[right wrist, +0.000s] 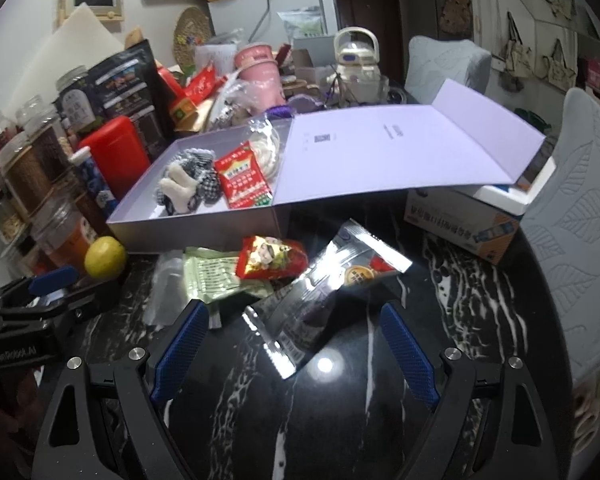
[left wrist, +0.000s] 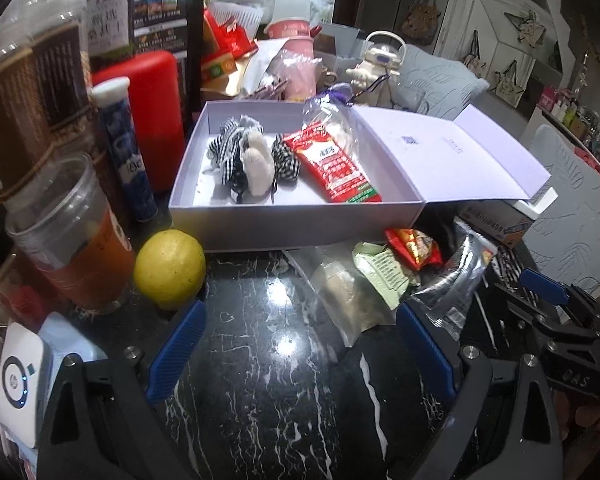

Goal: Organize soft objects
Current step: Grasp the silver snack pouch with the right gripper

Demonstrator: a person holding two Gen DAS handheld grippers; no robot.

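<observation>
Both grippers, left (left wrist: 300, 344) and right (right wrist: 294, 350), hover with fingers open and empty. Loose packets lie on the bench (right wrist: 340, 420) before the box (right wrist: 196, 232). The silver packet (right wrist: 328, 292) is glossy and, I think, may slip when pinched, or drag the red packet (right wrist: 272, 258) along

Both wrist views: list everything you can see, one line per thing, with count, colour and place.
box: 1, pale lilac, lid open, on the black marble table
fabric hair ties: a bundle, black-white check and cream, inside box
red sachet: 1, inside box
clear bag: 1, inside box, far end
silver pouch: 1, table, before right gripper
red snack packet: 1, table
green packet: 1, table
lemon: 1, yellow, beside box
jars: several, left
red canister: 1, left
left gripper: blue pads, open, empty
right gripper: blue pads, open, empty
</observation>
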